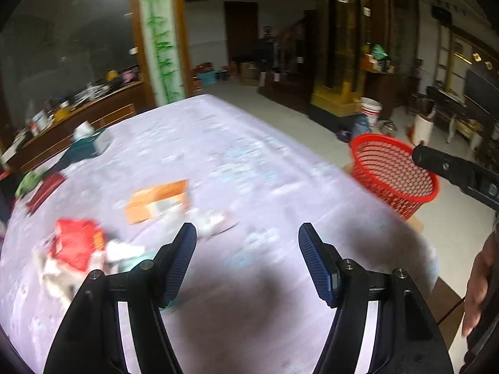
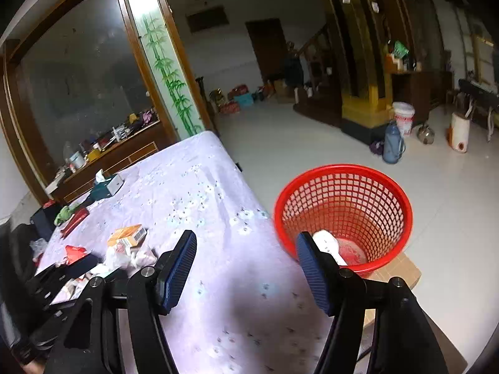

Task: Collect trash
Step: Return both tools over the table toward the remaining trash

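Table (image 2: 193,187), floral cloth, near-left corner: orange box (image 2: 128,233) light, stiff, pinch across narrow sides; crumpled wrappers (image 2: 124,254) soft. Left gripper (image 1: 246,246), right gripper (image 2: 246,249): jaws apart, empty. Red basket (image 2: 343,215) off right edge.

The table (image 2: 199,187), under a pale lilac cloth, fills the space ahead of the tongs. Left of them stands a wooden cabinet (image 2: 124,155) with a big mirror (image 2: 84,71) and a bamboo panel (image 2: 162,62). Far ahead is a dark door (image 2: 268,50). The pale floor (image 2: 312,143) lies to the right, with a yellow-based pillar (image 2: 361,103).
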### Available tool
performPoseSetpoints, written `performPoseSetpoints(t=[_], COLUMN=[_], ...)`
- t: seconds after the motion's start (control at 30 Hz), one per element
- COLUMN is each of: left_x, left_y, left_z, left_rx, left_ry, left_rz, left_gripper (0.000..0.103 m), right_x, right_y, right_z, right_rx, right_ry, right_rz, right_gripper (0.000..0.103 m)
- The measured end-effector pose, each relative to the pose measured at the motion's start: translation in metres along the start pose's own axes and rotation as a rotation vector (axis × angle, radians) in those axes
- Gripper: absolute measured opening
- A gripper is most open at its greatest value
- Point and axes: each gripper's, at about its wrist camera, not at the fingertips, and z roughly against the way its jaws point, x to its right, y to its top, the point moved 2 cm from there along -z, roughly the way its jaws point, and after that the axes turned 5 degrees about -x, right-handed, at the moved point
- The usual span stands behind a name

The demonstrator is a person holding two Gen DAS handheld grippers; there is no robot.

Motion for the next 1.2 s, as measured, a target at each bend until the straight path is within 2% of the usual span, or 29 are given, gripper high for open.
performPoseSetpoints(t=[0.17, 0.37, 0.57, 0.7, 0.83, 0.93, 1.07, 1.2], left_x=[-0.046, -0.09, -0.122, -0.155, -0.183, -0.185, -0.186, -0.213], left_y=[-0.026, -0.05, -0.066, -0.075, -0.079, -0.078, -0.073, -0.065], left_z=[0.01, 0.017, 0.019, 0.021, 0.019, 0.015, 0.011, 0.005], left_rx=[-0.015, -0.031, -0.052, -0.073, -0.092, -0.109, -0.107, -0.106], left_ry=[0.03, 0.048, 0.049, 0.043, 0.008, -0.045, -0.046, -0.031], left_rz=[0.071, 0.16, 0.225, 0.297, 0.369, 0.373, 0.349, 0.407], left_gripper=[0.067, 0.067, 0.067, 0.067, 0.067, 0.067, 0.06, 0.058], right_x=[-0.053, -0.112, -0.144, -0.159, -0.166, -0.167, -0.161, -0.154], right_y=[-0.009, -0.027, -0.041, -0.049, -0.053, -0.051, -0.048, -0.049], right_z=[-0.013, -0.028, -0.043, -0.051, -0.057, -0.063, -0.07, -0.073], right_rx=[-0.012, -0.091, -0.18, -0.239, -0.249, -0.263, -0.293, -0.3], right_ry=[-0.026, 0.012, 0.087, 0.15, 0.156, 0.166, 0.184, 0.173], right_rz=[0.135, 0.271, 0.311, 0.332, 0.352, 0.334, 0.306, 0.304], right_gripper=[0.066, 0.066, 0.061, 0.055, 0.05, 0.05, 0.05, 0.05])
